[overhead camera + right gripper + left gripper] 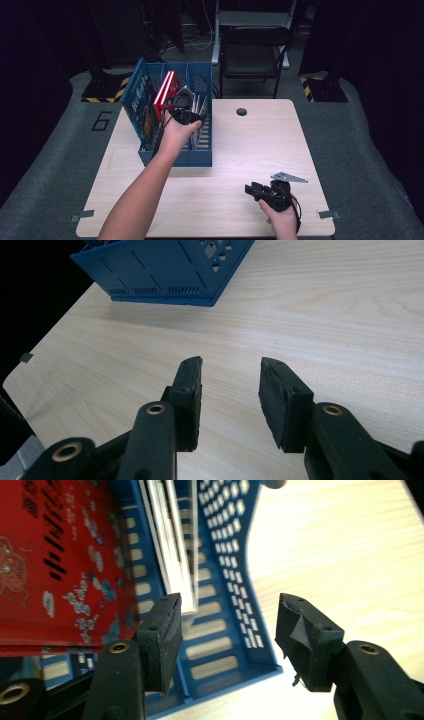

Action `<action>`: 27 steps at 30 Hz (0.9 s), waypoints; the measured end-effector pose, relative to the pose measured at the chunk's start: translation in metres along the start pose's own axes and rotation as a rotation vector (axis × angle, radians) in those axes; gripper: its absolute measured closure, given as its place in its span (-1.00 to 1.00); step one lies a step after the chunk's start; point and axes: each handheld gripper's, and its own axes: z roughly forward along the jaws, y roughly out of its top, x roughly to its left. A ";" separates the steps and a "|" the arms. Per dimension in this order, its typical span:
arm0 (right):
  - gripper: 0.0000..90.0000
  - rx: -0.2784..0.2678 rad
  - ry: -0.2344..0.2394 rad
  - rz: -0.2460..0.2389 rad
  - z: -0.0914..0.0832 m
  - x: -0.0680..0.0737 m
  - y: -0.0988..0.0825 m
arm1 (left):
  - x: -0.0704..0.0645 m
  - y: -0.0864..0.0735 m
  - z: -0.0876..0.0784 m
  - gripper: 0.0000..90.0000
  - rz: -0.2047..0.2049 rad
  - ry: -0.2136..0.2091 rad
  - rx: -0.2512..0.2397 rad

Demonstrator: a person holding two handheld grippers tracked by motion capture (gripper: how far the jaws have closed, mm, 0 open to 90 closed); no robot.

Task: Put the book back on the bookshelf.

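Note:
A blue slotted file rack (pixel 200 155) stands on the left half of the wooden table (pixel 260 145). It holds a red book (pixel 165 90), a blue-covered book (pixel 140 102) and several thin pale books (pixel 201 106). My left gripper (pixel 186 106) hovers over the rack's right compartment. In the left gripper view its jaws (pixel 227 605) stand open with nothing pressed between them; the pale books (pixel 172 545) end just past the left fingertip (pixel 165 625), and the red book (pixel 55 565) leans beside it. My right gripper (pixel 253 190) rests low near the front right of the table, open (pixel 230 365) over bare wood.
A black chair (pixel 252 50) stands behind the table's far edge. A dark round cable hole (pixel 241 111) sits in the tabletop near the back. Small metal brackets (pixel 82 216) (pixel 327 214) mark the front corners. The rack's base (pixel 165 275) lies ahead of the right gripper.

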 end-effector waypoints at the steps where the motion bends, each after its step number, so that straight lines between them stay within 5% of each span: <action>1: 0.36 0.000 -0.001 0.002 0.000 0.000 0.000 | -0.001 -0.001 -0.002 -0.02 0.007 -0.006 0.000; 13: 0.36 -0.005 -0.009 0.004 -0.003 -0.002 0.000 | -0.003 -0.019 -0.034 -0.04 0.078 -0.073 -0.005; 27: 0.35 -0.002 -0.020 0.005 -0.003 -0.004 0.000 | 0.003 -0.065 -0.058 -0.05 0.145 -0.148 -0.037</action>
